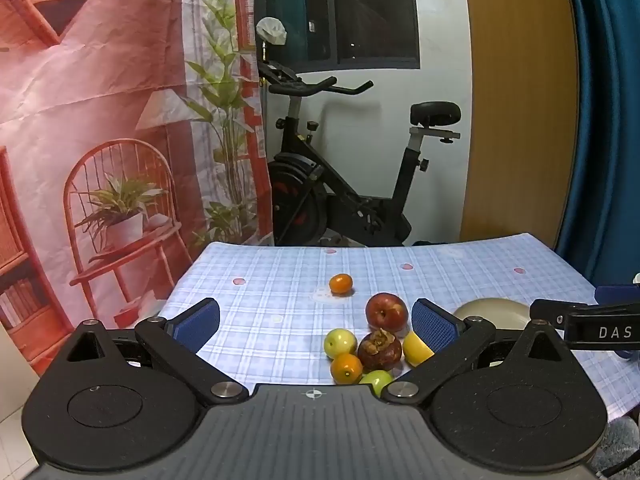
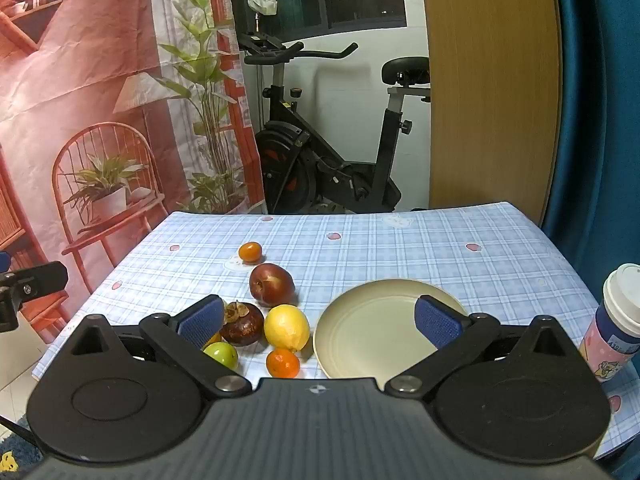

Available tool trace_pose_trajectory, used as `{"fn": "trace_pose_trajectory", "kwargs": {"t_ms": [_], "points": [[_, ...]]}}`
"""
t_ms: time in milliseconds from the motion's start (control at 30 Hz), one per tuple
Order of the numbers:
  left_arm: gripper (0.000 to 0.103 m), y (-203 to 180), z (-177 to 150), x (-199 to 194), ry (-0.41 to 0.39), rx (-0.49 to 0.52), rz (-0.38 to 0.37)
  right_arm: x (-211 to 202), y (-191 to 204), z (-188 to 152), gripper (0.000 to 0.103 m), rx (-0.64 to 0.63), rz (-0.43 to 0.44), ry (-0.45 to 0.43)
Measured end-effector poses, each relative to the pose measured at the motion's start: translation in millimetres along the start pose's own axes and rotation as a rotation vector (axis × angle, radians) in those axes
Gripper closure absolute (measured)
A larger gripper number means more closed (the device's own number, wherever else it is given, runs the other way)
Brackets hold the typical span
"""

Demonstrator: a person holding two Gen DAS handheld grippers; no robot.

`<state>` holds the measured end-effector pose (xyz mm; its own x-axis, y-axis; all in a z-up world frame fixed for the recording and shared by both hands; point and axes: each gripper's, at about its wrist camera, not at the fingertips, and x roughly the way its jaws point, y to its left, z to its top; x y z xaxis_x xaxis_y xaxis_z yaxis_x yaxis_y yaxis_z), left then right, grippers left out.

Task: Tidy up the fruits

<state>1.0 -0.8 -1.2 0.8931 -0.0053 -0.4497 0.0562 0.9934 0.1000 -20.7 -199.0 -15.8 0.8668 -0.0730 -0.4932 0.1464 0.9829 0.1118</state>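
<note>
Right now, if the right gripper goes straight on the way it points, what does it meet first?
Probably the cream plate: the open right gripper tilts down toward its left rim, with the lemon just beside that line. Depth is uncertain.

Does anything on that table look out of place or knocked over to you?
Nothing is spilled or damaged. The one oddity: a small orange sits alone, farther back than the clustered apple, lemon and mangosteen. The plate beside them holds no fruit, and the cup stands upright.
</note>
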Motion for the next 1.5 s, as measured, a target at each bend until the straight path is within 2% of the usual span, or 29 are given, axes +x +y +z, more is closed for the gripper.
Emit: {"fn": "trace_pose_trajectory", "kwargs": {"t_ms": [200, 1500], "points": [[0.0, -3.8, 5.7, -9.8, -0.007, 0.015, 0.0, 0.2, 1.1, -0.3, 0.0, -0.007, -0.004, 0.001], [0.0, -2.7, 0.8, -1.0, -0.008, -0.011, 0.001, 0.5, 1.7, -2.3, 0.0, -0.015, -0.008, 0.002]]}}
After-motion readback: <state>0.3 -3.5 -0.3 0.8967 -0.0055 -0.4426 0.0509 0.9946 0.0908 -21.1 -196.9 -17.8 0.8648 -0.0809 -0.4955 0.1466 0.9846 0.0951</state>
